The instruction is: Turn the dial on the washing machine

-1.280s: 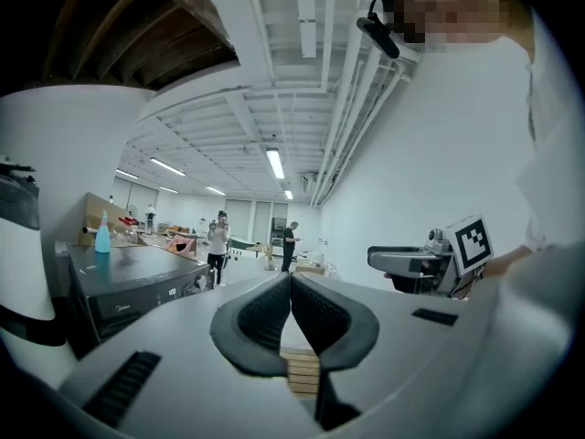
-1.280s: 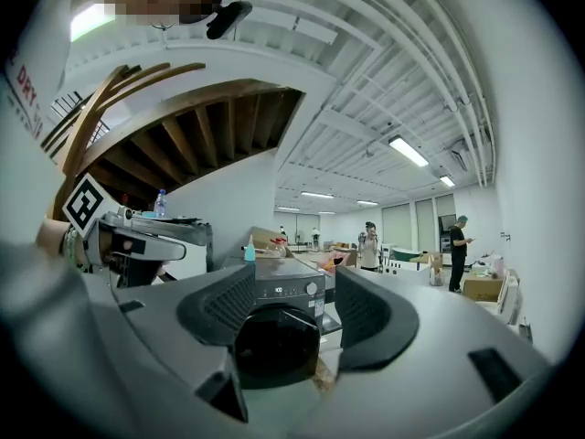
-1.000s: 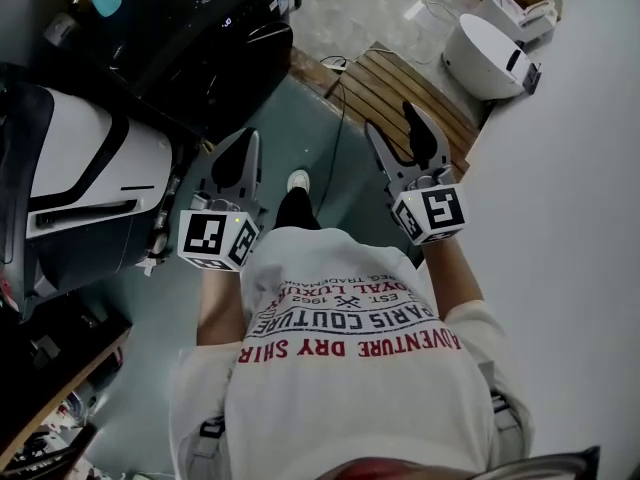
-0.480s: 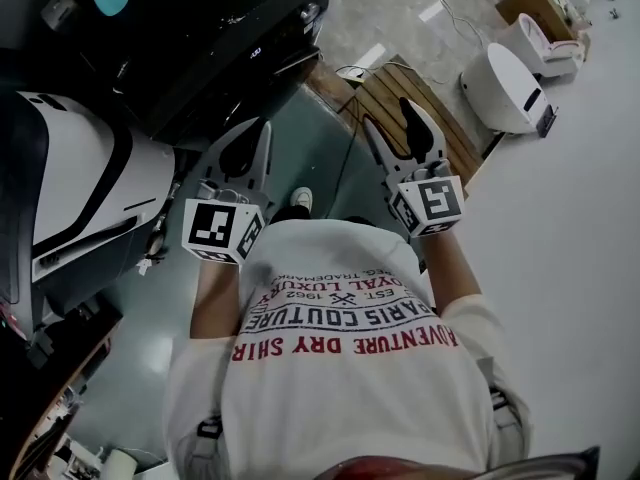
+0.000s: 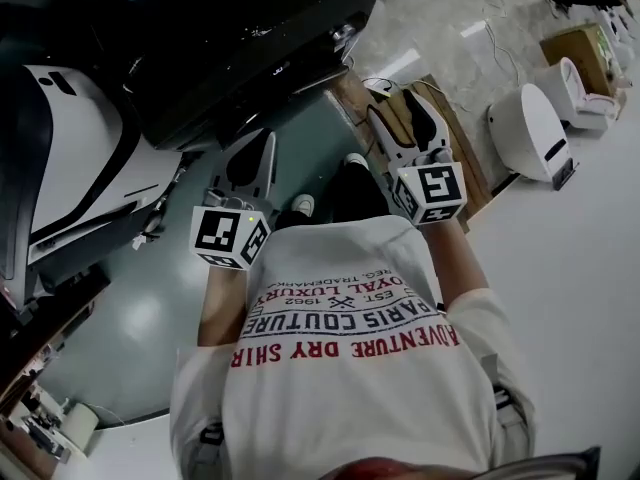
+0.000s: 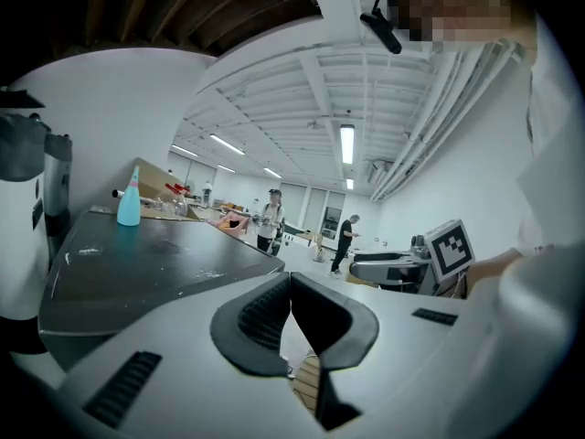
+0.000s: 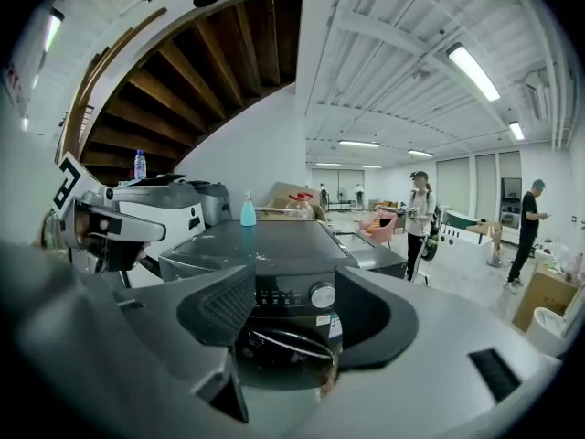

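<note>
The black front-loading washing machine (image 7: 267,242) faces my right gripper, with its silver dial (image 7: 322,294) at the right end of the control panel and the round door (image 7: 283,347) below. My right gripper (image 7: 294,287) is open, and the dial shows in the gap between the jaws, still some way off. In the head view the machine (image 5: 250,38) fills the top, its dial (image 5: 347,35) near the front corner. The right gripper (image 5: 400,108) points toward it from below. My left gripper (image 5: 255,146) is beside it, and its pads (image 6: 265,314) meet at the tips, shut on nothing.
A blue spray bottle (image 7: 248,210) stands on the machine's top. A white appliance (image 5: 70,168) sits left of it. A wooden pallet (image 5: 468,163) and a white unit (image 5: 530,133) lie to the right. People (image 7: 419,218) stand in the background.
The washing machine has come closer and fills more of the head view. Both grippers have moved up toward it. Neither gripper's jaws have changed.
</note>
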Demonstrator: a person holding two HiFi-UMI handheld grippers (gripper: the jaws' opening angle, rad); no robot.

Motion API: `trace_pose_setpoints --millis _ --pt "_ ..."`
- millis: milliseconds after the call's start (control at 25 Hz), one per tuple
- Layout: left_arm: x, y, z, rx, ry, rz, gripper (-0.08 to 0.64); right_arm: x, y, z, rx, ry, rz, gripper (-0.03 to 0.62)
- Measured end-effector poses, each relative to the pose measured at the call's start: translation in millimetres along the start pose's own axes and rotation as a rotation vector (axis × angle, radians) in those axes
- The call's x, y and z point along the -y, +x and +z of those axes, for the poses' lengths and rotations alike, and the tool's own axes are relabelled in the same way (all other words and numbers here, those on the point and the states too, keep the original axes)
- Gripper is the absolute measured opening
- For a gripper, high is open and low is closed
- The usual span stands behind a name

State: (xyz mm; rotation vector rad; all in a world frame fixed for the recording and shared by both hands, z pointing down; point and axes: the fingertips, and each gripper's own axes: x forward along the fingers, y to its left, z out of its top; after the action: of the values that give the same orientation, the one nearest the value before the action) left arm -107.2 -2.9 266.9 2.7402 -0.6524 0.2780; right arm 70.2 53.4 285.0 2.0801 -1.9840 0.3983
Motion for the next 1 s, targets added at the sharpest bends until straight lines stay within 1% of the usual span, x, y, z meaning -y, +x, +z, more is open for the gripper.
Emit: trace_pose_setpoints --millis 120,200,320,400,520,600,800,1000 --pt "-5 18 -3 0.014 -0.003 0.106 0.017 16 26 -3 -0.027 -0.024 0.076 0.267" --pt "-5 29 -6 0.025 -0.022 0.172 0.016 30 41 -11 -0.058 -0.079 0.124 0.266" --pt "-7 44 -13 0.043 -0.059 0.253 0.015 41 65 -21 -0.094 -0.176 0.203 0.265" --pt "-8 53 -19 0.044 -0.068 0.31 0.017 44 83 -26 -0.108 -0.232 0.255 0.265" --pt "-6 64 -28 0.044 -0.088 0.377 0.017 51 109 -40 -0.119 -0.295 0.309 0.265" --pt "-8 71 -33 0.049 -0.099 0.416 0.017 56 126 -49 -0.117 -0.314 0.323 0.265" --pt "-25 82 -49 0.051 -0.124 0.523 0.017 65 173 -69 -0.09 -0.365 0.288 0.267" --pt "-33 93 -65 0.049 -0.13 0.566 0.017 58 205 -93 -0.116 -0.361 0.315 0.267"
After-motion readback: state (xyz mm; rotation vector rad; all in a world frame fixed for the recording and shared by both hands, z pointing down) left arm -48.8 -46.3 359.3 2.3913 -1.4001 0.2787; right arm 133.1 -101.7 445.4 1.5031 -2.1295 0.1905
